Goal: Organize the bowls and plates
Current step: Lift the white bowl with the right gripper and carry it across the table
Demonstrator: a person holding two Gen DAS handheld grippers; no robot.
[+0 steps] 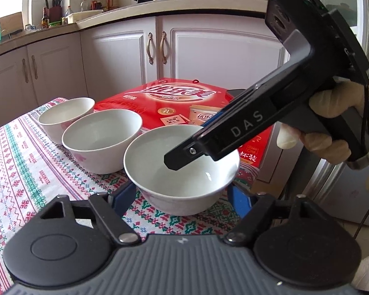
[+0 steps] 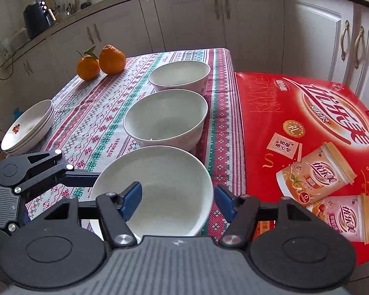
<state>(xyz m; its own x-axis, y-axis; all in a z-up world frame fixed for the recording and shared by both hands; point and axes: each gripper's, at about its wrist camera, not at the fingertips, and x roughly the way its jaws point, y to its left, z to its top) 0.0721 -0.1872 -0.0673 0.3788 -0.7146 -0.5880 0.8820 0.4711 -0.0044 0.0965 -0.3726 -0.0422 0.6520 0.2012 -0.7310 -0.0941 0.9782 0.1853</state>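
Note:
Three white bowls stand in a row on the patterned tablecloth [image 2: 91,113]: a near bowl [image 2: 157,191], a middle bowl [image 2: 166,119] and a far bowl [image 2: 179,75]. My right gripper [image 2: 177,196] is open, one blue pad inside the near bowl and the other outside its right rim. In the left wrist view, my left gripper [image 1: 182,196] is open with its blue pads on either side of the same near bowl [image 1: 182,169]. The right gripper's finger [image 1: 184,156] reaches into that bowl from above. A stack of shallow plates [image 2: 28,127] sits at the table's left edge.
A large red gift box [image 2: 307,147] lies right of the table, level with it. Two oranges [image 2: 102,61] sit at the far left corner. Kitchen cabinets [image 2: 184,17] stand behind. The left gripper's body [image 2: 9,184] shows at the left.

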